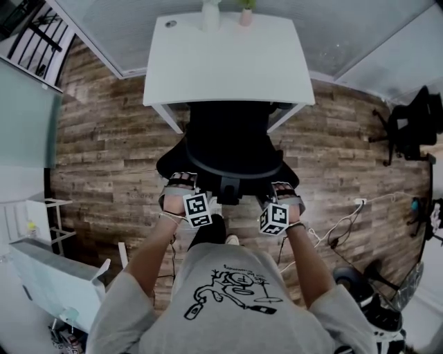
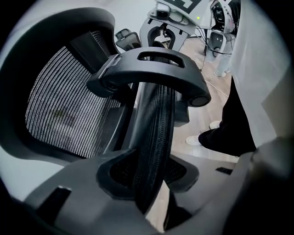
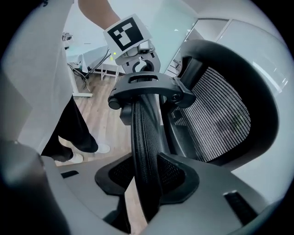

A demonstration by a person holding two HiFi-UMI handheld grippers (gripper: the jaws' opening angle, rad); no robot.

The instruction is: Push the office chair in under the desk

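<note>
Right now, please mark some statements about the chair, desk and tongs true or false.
1. The office chair is partly under the desk: true.
2. Only one pair of tongs reaches the chair: false; left tongs and right tongs both straddle its headrest.
3. The desk top is bare: false; a white pot and a pink pot stand at its far edge.
4. The floor is wood planks: true.
</note>
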